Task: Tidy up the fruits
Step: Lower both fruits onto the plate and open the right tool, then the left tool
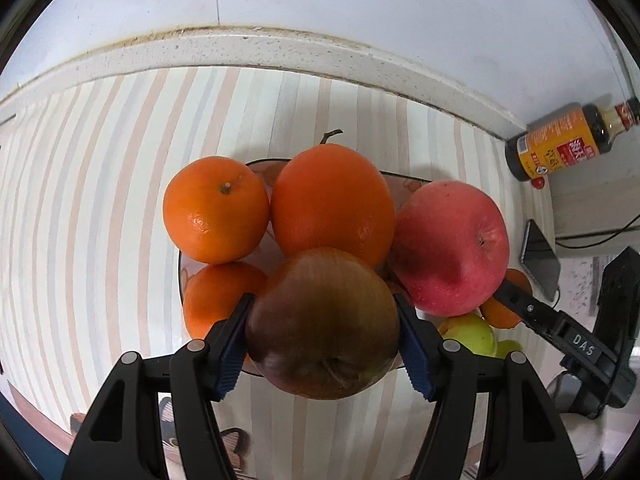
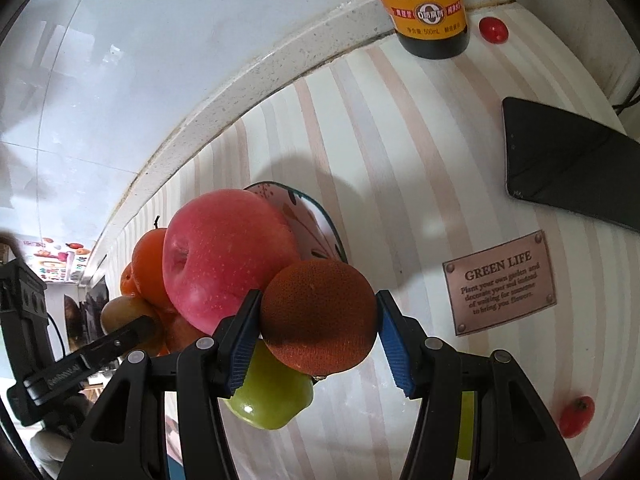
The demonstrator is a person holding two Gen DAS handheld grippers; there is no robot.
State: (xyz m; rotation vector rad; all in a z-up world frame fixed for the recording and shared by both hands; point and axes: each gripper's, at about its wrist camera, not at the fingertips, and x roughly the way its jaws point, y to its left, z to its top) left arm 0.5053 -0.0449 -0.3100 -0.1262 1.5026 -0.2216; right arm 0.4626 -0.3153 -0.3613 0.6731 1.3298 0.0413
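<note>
Nearest the left wrist camera, a dusky red-brown apple (image 1: 324, 324) sits clamped between the blue pads of the left hand-held gripper (image 1: 324, 332), stem end facing the lens. Straight ahead of it, and touching or nearly so, lies the plate (image 1: 260, 168) already heaped with a large orange (image 1: 332, 204), a smaller orange (image 1: 216, 210) to its left and a pink-red apple (image 1: 450, 248) to its right. Another orange (image 1: 216, 300) lies low on the plate's left side, beside the held apple.

On the other side, the right hand-held gripper (image 2: 318, 318) grips a rough-skinned orange fruit (image 2: 320, 316), with a green apple (image 2: 272, 396) directly under it, probably resting by the plate's edge, though its footing is hidden. From this hand the pile lies ahead and to the left.

Both loads are round, so no long axis matters; what counts is free room. The heap looks full in the middle, so I judge each fruit needs a low gap at its own side, the left hand being nearer the front.
</note>
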